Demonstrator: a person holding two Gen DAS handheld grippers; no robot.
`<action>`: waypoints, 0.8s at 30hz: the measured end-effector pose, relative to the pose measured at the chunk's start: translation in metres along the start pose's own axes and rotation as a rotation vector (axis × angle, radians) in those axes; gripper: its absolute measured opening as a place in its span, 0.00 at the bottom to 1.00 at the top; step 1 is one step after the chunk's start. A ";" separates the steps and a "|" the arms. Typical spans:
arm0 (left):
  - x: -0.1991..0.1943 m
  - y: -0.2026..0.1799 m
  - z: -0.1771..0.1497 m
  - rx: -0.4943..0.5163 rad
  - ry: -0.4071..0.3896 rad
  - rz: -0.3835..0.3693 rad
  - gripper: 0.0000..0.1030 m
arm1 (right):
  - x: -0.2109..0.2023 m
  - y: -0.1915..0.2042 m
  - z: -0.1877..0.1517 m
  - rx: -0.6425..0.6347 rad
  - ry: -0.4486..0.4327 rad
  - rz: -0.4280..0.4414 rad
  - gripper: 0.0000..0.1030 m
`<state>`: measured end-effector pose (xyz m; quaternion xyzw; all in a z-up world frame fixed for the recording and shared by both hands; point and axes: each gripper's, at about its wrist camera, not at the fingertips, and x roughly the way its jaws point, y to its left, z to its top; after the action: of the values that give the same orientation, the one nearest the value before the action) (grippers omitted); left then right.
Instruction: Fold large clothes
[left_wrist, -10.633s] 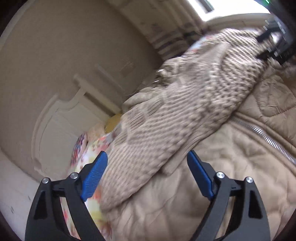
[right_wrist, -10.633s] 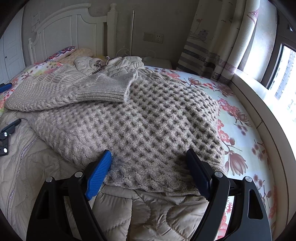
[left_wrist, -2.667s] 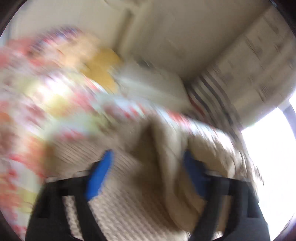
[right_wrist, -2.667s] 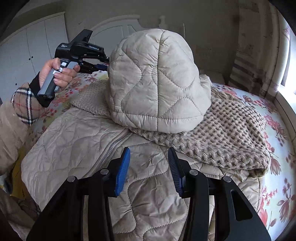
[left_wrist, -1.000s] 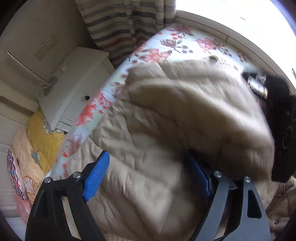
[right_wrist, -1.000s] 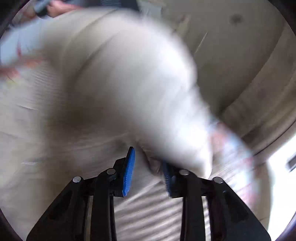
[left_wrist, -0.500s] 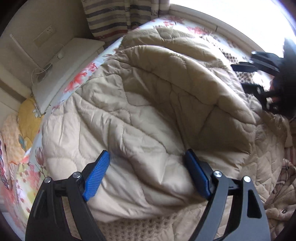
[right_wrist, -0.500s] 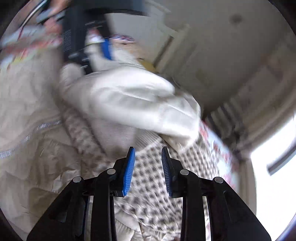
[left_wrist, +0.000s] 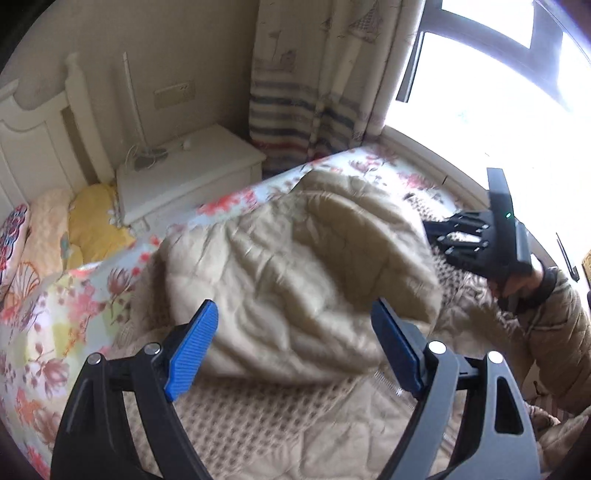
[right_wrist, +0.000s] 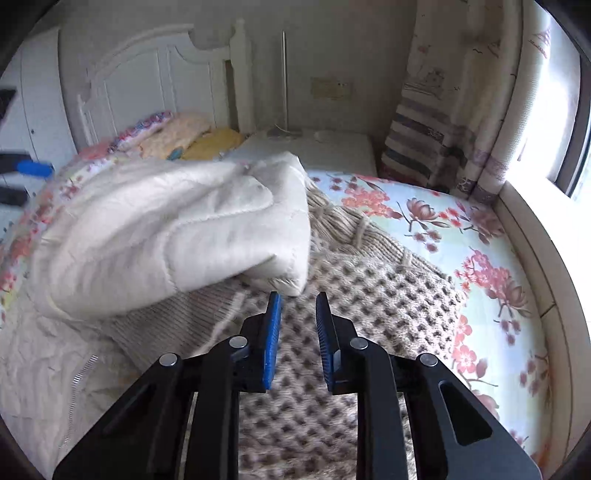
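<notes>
A beige quilted jacket's hood (left_wrist: 295, 273) lies folded over a beige waffle-knit sweater (left_wrist: 236, 417) on the bed. It shows in the right wrist view as a pale quilted hood (right_wrist: 177, 229) over the sweater (right_wrist: 369, 295). My left gripper (left_wrist: 291, 350) is wide open and empty, just above the hood's near edge. My right gripper (right_wrist: 297, 343) is nearly closed with a narrow gap, empty, hovering over the sweater just below the hood's corner. The right gripper body (left_wrist: 484, 240) shows at the right of the left wrist view. The jacket zipper (right_wrist: 79, 376) runs at lower left.
The bed has a floral sheet (right_wrist: 461, 229). A white nightstand (left_wrist: 188, 173) stands beside the headboard (right_wrist: 147, 88). Pillows (left_wrist: 88, 221) lie at the head. A striped curtain (left_wrist: 306, 92) and a bright window (left_wrist: 498, 92) lie beyond. My sleeve (left_wrist: 554, 332) is at the right.
The hood has been laid down over the sweater and let go. My right gripper has pulled back from it, empty. The left camera has swung up toward the nightstand and window.
</notes>
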<state>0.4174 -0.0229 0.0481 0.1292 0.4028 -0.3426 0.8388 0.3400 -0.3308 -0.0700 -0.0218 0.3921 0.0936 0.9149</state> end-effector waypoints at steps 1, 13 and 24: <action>0.006 -0.010 0.003 0.017 -0.004 -0.008 0.84 | -0.002 0.001 0.002 -0.011 -0.002 0.002 0.20; 0.072 -0.100 -0.043 0.369 0.174 -0.043 0.89 | 0.023 0.038 0.027 -0.497 -0.051 -0.096 0.23; 0.016 -0.025 -0.073 0.070 0.043 -0.124 0.96 | 0.022 0.058 -0.032 -0.840 -0.058 -0.554 0.25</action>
<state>0.3647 -0.0128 -0.0097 0.1405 0.4160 -0.4051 0.8020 0.3214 -0.2737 -0.1060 -0.4887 0.2745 -0.0024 0.8282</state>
